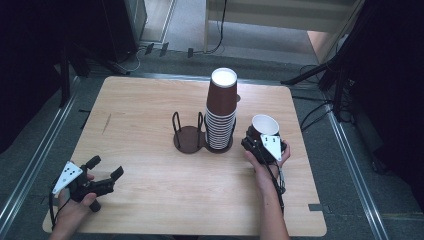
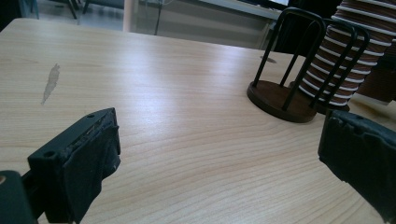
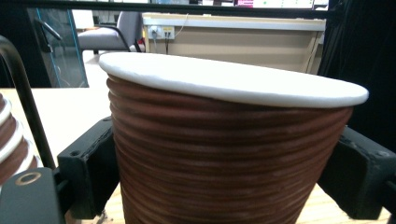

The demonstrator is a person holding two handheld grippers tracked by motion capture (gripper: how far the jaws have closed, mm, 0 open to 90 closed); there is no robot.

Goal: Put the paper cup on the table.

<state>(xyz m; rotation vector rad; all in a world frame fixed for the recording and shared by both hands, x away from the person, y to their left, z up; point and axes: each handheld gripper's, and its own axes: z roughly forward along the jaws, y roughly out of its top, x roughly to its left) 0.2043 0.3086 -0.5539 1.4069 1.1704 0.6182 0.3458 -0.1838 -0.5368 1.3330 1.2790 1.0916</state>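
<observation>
Right gripper, right of centre, clamps 1 brown ribbed paper cup (upright, mouth up) just beside the inverted cup stack. Left gripper idles wide open, lower left. Likely next: carry the cup to the holder's empty ring.

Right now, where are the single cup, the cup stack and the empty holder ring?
Single cup (image 1: 264, 125), high view, white inner wall.
Cup stack (image 1: 221, 97), high view, top cup's brown side.
Empty holder ring (image 1: 187, 138), high view, round base.

Place: a lab or office recording space.
Signs: black stands and floor cables ringed the wooden table; office chair behind.
</observation>
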